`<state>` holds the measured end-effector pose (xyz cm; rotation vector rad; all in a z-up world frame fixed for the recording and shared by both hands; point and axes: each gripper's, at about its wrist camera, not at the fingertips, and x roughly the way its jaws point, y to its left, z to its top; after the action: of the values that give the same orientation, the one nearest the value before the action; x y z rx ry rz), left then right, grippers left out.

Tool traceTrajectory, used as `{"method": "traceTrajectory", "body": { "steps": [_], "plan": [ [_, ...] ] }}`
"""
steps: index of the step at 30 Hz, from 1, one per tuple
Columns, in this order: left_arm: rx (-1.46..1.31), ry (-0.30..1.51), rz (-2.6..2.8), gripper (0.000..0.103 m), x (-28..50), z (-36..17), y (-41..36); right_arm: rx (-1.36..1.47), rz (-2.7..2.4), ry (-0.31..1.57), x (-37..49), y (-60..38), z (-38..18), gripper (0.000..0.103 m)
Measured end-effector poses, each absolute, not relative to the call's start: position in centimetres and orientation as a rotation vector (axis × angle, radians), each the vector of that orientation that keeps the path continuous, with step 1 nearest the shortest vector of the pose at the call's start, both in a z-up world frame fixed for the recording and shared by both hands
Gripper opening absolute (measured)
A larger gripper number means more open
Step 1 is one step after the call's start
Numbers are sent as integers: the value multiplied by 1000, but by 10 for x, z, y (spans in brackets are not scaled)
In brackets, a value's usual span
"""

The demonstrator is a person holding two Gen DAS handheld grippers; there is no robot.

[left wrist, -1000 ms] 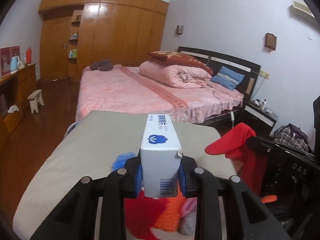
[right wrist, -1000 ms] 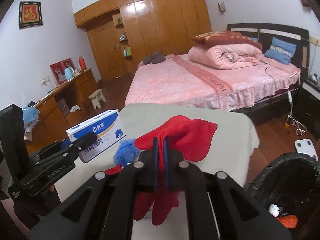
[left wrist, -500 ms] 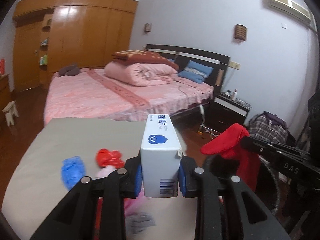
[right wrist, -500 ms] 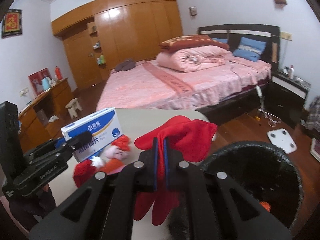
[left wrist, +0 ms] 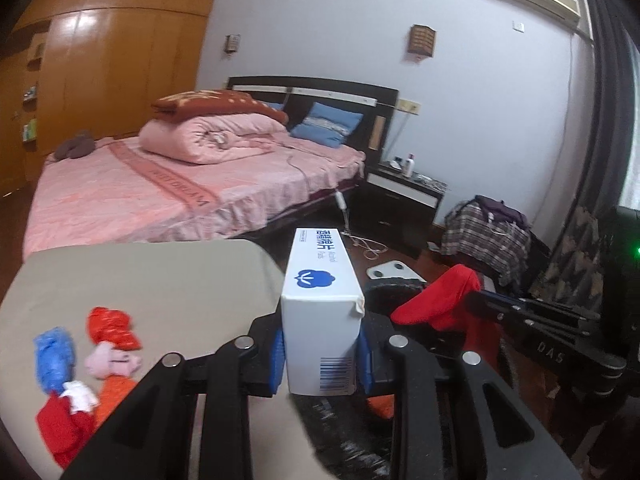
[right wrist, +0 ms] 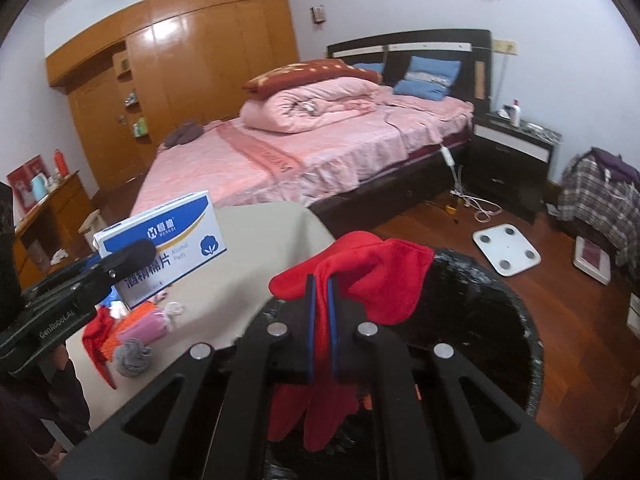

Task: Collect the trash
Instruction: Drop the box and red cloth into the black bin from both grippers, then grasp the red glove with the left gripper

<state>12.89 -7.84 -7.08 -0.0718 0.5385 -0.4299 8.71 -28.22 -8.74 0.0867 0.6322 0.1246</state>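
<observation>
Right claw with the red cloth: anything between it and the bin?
Nothing visible. The right claw is shut on the red cloth, which hangs at the near rim of the black bin. The bin's mouth is open beyond it, with no lid.

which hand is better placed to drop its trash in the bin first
Right, probably. The right gripper, shut on the red cloth, already hangs over the black bin. The left gripper, holding the white and blue box, sits over the table edge, short of the bin's opening.
</observation>
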Motion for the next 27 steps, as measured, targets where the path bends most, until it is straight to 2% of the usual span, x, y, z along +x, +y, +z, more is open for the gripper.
{"method": "traceTrajectory", "body": {
  "steps": [4,5,6,7,8,9,11,12,14,15,16,19,27],
  "plan": [
    [-73,561,-494,31,138,-77,-103,91,81,646,85,-299,-96,9],
    [-76,569,-507,32,140,-79,-107,89,64,655,85,-304,-99,14],
    [-78,580,-525,44,142,-81,-111,86,46,661,85,-309,-102,18],
    [-79,586,-533,60,144,-83,-115,83,30,663,84,-311,-103,28],
    [-83,583,-537,63,143,-83,-116,80,14,663,83,-313,-104,37],
    [-83,582,-541,64,143,-83,-117,82,-2,662,81,-318,-106,41],
    [-76,581,-531,66,142,-85,-114,88,-19,658,78,-321,-108,62],
    [-76,581,-520,67,141,-85,-109,86,-33,651,75,-323,-108,68],
    [-71,570,-485,71,137,-83,-97,82,-48,633,73,-322,-107,90],
    [-61,562,-467,77,136,-82,-92,80,-50,622,71,-320,-107,93],
    [-46,551,-439,82,133,-81,-83,79,-48,614,70,-318,-106,95],
    [-12,540,-356,87,124,-82,-56,72,-10,609,72,-300,-104,98],
    [-11,569,-99,88,99,-98,41,71,182,625,85,-215,-112,98]
  ]
}}
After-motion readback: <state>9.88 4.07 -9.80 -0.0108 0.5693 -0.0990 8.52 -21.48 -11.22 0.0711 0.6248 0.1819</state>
